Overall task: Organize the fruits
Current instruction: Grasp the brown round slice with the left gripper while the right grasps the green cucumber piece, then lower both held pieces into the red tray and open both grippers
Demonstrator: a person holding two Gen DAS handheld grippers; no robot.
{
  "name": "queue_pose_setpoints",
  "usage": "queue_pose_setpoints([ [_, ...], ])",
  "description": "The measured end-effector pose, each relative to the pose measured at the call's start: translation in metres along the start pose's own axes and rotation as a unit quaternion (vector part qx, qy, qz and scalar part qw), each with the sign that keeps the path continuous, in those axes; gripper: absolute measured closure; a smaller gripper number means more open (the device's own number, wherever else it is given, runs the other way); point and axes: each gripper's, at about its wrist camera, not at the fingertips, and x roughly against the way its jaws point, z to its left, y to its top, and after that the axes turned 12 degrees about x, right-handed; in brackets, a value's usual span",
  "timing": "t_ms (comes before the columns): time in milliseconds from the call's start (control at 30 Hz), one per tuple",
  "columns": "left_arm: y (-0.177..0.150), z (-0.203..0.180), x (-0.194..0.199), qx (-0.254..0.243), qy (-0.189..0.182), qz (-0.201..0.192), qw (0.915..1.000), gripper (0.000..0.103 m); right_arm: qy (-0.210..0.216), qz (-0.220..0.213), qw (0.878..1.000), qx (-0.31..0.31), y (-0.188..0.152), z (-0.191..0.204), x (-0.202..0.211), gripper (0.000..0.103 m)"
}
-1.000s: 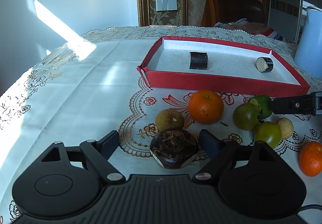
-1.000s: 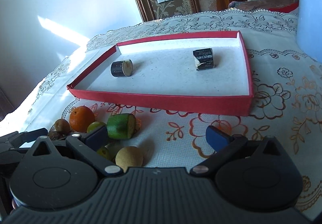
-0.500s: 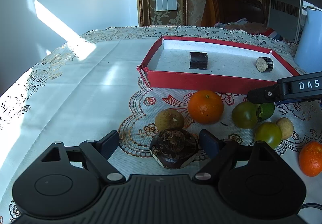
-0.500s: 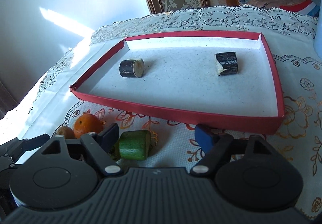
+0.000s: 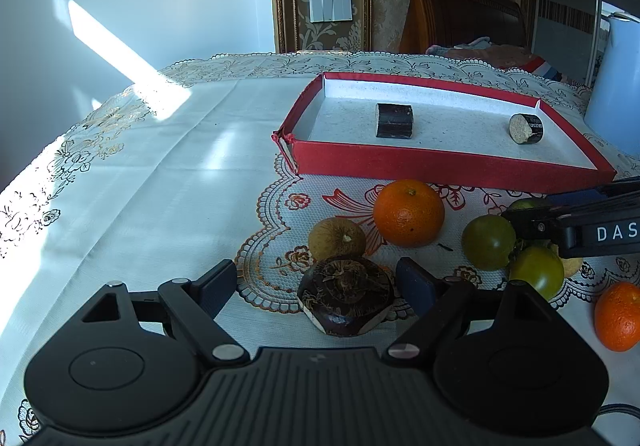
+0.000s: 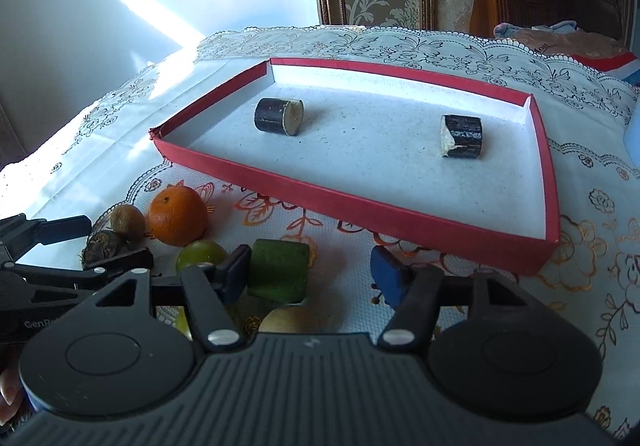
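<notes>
My left gripper (image 5: 314, 282) stands open low over the cloth. A dark brown knobbly fruit (image 5: 344, 298) lies between its fingers, close to the right pad. My right gripper (image 6: 311, 276) is closing around a green cylinder piece (image 6: 278, 272). The left pad touches the piece and the right pad is still apart from it. The red tray (image 6: 360, 209) beyond holds two dark cane pieces (image 6: 278, 116) (image 6: 462, 135). In the left wrist view the tray (image 5: 440, 165) lies behind an orange (image 5: 408, 213), and the right gripper's fingers (image 5: 576, 230) reach in over green fruits (image 5: 488, 242).
A brown round fruit (image 5: 336, 240), another green fruit (image 5: 536, 272) and a second orange (image 5: 618, 316) lie on the lace cloth. A pale blue jug (image 5: 616, 85) stands right of the tray. The table's left half is bare cloth.
The right gripper has slid left along the fruit row and rolled level, and its jaws have narrowed around the green piece. The left gripper and the dark fruit have not moved.
</notes>
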Motion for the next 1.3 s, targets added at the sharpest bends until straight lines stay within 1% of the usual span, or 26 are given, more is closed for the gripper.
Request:
queue_pose_setpoints([
  [33, 0.000, 0.000, 0.000, 0.001, 0.000, 0.000, 1.0000, 0.016, 0.003, -0.002, 1.000, 0.003, 0.000, 0.002, 0.001, 0.053],
  [100, 0.000, 0.000, 0.000, 0.002, -0.003, -0.001, 1.0000, 0.016, 0.012, -0.004, 1.000, 0.011, 0.000, 0.006, 0.003, 0.068],
  [233, 0.000, 0.000, 0.001, 0.002, -0.007, -0.002, 1.0000, 0.016, 0.009, -0.011, 1.000, 0.022, -0.003, 0.012, 0.005, 0.074],
  [367, -0.001, 0.001, 0.005, 0.002, -0.017, -0.010, 0.9998, 0.016, 0.008, -0.016, 1.000, 0.012, -0.005, 0.010, 0.006, 0.074],
  [400, -0.002, 0.001, 0.006, 0.003, -0.018, -0.015, 0.9997, 0.016, 0.005, -0.017, 1.000, 0.013, -0.005, 0.011, 0.007, 0.077],
  [467, -0.002, 0.002, 0.008, 0.002, -0.027, -0.017, 0.9995, 0.027, -0.004, -0.020, 1.000, 0.013, -0.007, 0.011, 0.008, 0.077],
  [500, -0.002, 0.001, 0.008, -0.001, -0.030, -0.013, 0.9995, 0.030, -0.007, -0.021, 1.000, 0.012, -0.008, 0.011, 0.008, 0.077],
  [533, -0.003, 0.000, 0.007, -0.004, -0.028, -0.010, 0.9995, 0.037, -0.008, -0.021, 1.000, 0.013, -0.008, 0.011, 0.008, 0.076],
  [600, -0.004, -0.002, 0.007, -0.010, -0.027, -0.011, 0.9995, 0.043, -0.009, -0.022, 1.000, 0.010, -0.008, 0.011, 0.008, 0.076],
  [667, -0.005, -0.003, 0.008, -0.014, -0.035, -0.013, 0.9992, 0.056, -0.013, -0.023, 1.000, 0.012, -0.008, 0.011, 0.008, 0.076],
  [700, -0.005, -0.003, 0.008, -0.014, -0.039, -0.013, 0.9990, 0.059, -0.017, -0.024, 0.999, 0.013, -0.009, 0.012, 0.009, 0.076],
  [833, -0.005, -0.003, 0.008, -0.014, -0.041, -0.014, 0.9990, 0.059, -0.024, -0.025, 0.999, 0.013, -0.009, 0.012, 0.009, 0.076],
  [1033, -0.004, -0.001, 0.009, -0.008, -0.044, -0.013, 0.9989, 0.059, -0.029, -0.029, 0.999, -0.005, -0.009, 0.005, 0.010, 0.076],
  [1300, -0.003, 0.001, 0.009, -0.002, -0.045, -0.014, 0.9989, 0.059, -0.034, -0.029, 0.999, -0.005, -0.009, 0.005, 0.010, 0.076],
])
